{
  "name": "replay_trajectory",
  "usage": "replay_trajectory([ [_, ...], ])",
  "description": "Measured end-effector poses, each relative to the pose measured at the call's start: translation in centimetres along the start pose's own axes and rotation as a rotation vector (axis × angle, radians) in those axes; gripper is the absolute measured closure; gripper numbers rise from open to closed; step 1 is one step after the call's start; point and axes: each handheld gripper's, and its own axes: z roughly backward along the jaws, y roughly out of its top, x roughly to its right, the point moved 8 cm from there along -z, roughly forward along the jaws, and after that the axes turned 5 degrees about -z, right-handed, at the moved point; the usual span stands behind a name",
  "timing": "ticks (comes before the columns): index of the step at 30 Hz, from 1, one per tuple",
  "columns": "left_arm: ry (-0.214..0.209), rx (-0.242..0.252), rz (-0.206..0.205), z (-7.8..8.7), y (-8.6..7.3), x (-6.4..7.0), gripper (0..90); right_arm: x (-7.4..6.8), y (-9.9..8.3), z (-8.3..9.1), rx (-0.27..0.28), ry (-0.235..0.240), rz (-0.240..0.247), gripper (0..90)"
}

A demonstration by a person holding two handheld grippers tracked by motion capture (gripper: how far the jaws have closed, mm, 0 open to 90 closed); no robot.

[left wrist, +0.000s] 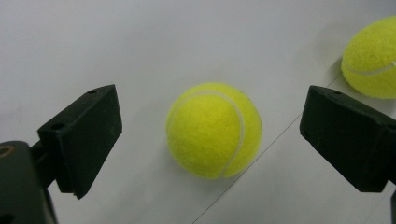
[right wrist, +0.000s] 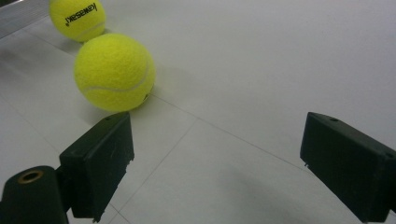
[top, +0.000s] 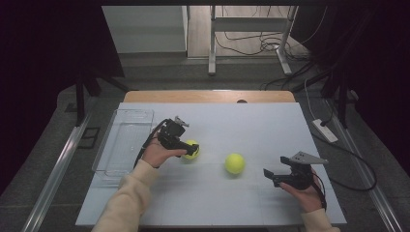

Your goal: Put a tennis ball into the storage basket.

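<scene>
A: Where is the left gripper (top: 192, 150) right now?

B: It is down at the nearer tennis ball (left wrist: 214, 130). In the left gripper view its 2 black jaws stand wide apart, released, with that ball straight ahead between them and touching neither.

A: And the second tennis ball (top: 234, 163)?

B: From the left gripper it lies farther off and to the right, well apart from the first; in the left gripper view it sits beyond the right jaw.

A: What about the right gripper (top: 269, 174)?

B: Released too, jaws spread and holding nothing. The second ball lies ahead of it, past its left jaw, with the first one, printed with black lettering, beyond that.

A: Anything else on the white table (top: 256, 125)?

B: A clear plastic bin (top: 123, 142), on the left gripper's outer side, behind the person's hand.
</scene>
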Motion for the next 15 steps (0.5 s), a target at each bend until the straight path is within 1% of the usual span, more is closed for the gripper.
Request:
replay_trajectory([
  [12,-0.008,-0.035,-0.003,-1.3,-0.1,0.1,6.7,0.0,-0.1,-0.1,-0.005,0.001,0.003,9.6],
  [15,-0.01,-0.052,0.0,-1.7,-0.3,0.1,6.3,0.0,-0.1,-0.1,-0.005,0.001,0.003,9.6],
])
